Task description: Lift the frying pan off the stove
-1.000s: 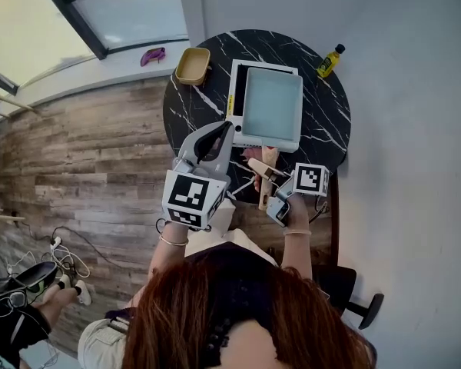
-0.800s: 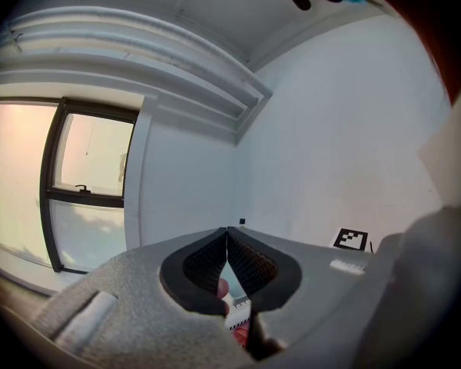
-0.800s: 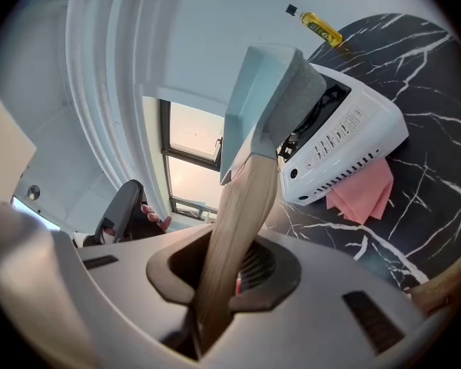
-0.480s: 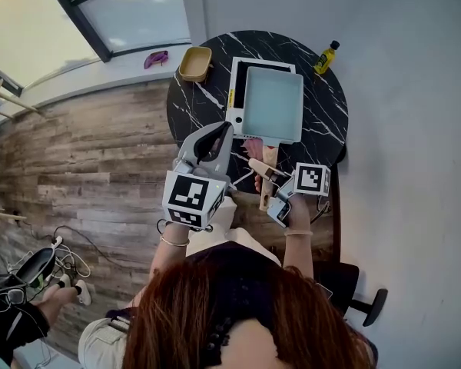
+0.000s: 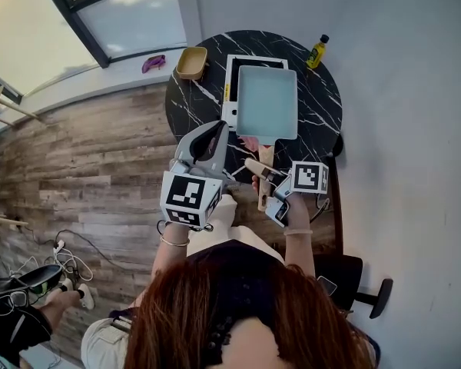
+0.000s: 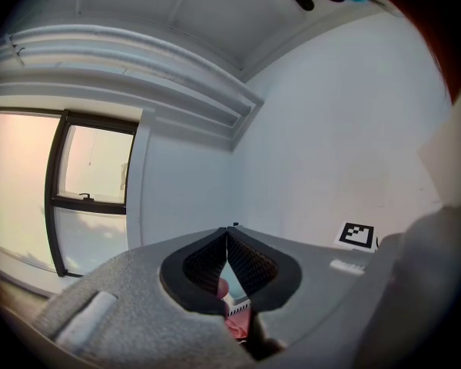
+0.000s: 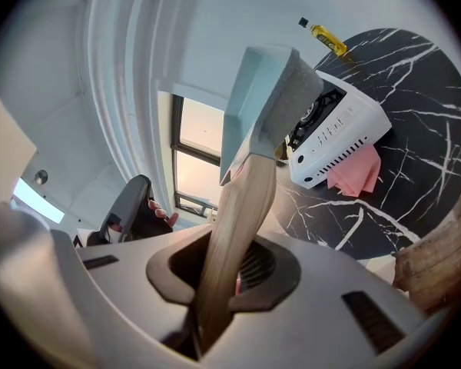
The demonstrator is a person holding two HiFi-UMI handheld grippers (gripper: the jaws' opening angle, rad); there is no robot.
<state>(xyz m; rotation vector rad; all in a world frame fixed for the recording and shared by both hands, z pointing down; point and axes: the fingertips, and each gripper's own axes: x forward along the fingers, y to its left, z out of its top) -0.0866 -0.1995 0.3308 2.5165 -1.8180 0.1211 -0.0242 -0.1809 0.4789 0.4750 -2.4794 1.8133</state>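
Observation:
A pale blue-green rectangular frying pan hangs over the white stove on the round black marble table. My right gripper is shut on its wooden handle. In the right gripper view the handle runs up between the jaws of the right gripper to the tilted pan, clear of the stove. My left gripper hovers left of the handle, above the table's near edge. The left gripper is shut on nothing, its tips touching.
A pink cloth lies by the stove's near edge. An oil bottle stands at the table's far right and a tan bowl at its far left. A wall runs along the right. A chair stands behind me.
The pan has come toward me and now covers the stove's near edge. Both grippers have drawn back with it. The jaws look unchanged.

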